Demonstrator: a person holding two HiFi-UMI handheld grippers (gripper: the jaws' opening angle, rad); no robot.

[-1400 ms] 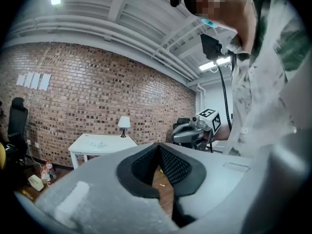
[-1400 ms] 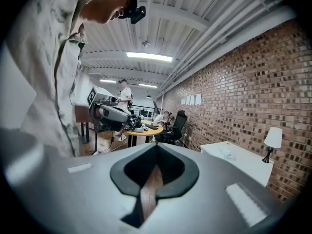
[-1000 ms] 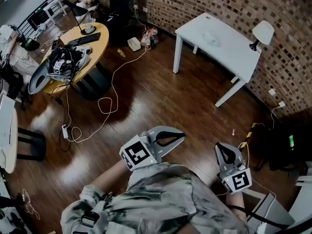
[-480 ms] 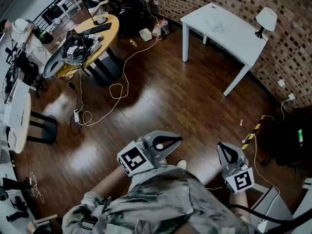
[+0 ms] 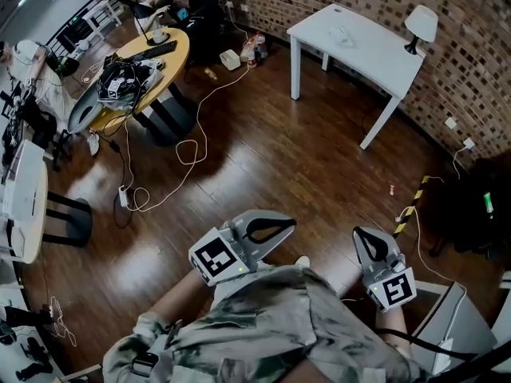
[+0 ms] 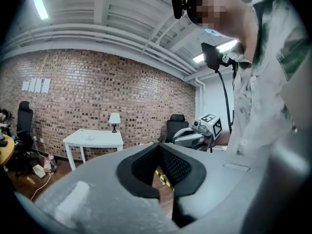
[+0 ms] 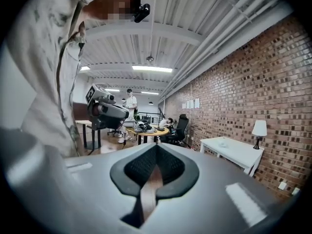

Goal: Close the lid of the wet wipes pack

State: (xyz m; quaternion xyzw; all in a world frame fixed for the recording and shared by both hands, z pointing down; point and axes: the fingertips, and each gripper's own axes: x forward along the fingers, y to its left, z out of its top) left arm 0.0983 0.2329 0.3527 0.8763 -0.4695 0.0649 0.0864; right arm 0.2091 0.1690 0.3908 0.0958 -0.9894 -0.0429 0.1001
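Observation:
A small pale flat object (image 5: 342, 33) lies on the white table (image 5: 375, 62) by the brick wall, far from me; it is too small to tell if it is the wipes pack or how its lid stands. It also shows faintly in the left gripper view (image 6: 90, 137) and the right gripper view (image 7: 223, 143). My left gripper (image 5: 289, 223) is held close to my body, jaws together, nothing in them (image 6: 159, 146). My right gripper (image 5: 358, 232) is likewise shut and empty (image 7: 156, 146), over the wooden floor.
A white lamp (image 5: 421, 24) stands on the table's far corner. A round yellow table (image 5: 173, 57) with a keyboard and gear is at the left, with cables (image 5: 188, 153) trailing over the floor. A striped strip (image 5: 410, 208) and dark bags (image 5: 471, 206) lie at the right.
The view has shifted over the floor, and the white table has slid about in the upper right. Both grippers stay shut near my body.

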